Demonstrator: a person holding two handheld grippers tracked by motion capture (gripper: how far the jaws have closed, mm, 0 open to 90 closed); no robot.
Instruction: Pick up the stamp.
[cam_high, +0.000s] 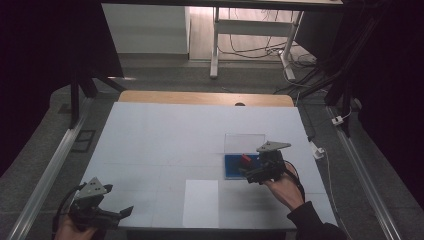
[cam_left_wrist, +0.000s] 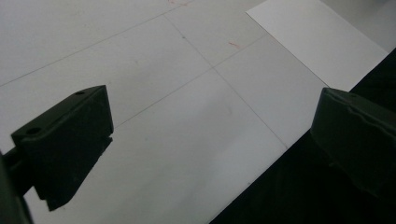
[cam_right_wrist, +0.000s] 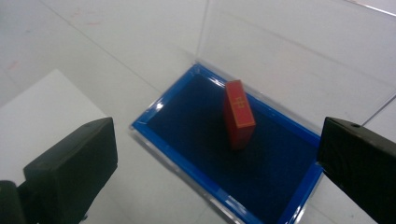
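White tabletop (cam_high: 165, 135), white paper sheet (cam_high: 201, 203) at near edge, blue tray (cam_right_wrist: 187, 140) with clear lid (cam_right_wrist: 299, 56) raised right of centre, left tool (cam_high: 107, 214) jaws apart at near-left corner, right tool (cam_high: 248, 172) jaws apart over tray, red block (cam_right_wrist: 238, 114) upright inside tray.

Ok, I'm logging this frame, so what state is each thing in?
Clear-lidded blue-lined plastic case: open, lid upright.
Small red block with gold marking: standing on end inside the case, tilted.
White paper sheet: lying flat at the near table edge.
Left gripper: open, empty.
Right gripper: open, empty, over the case.
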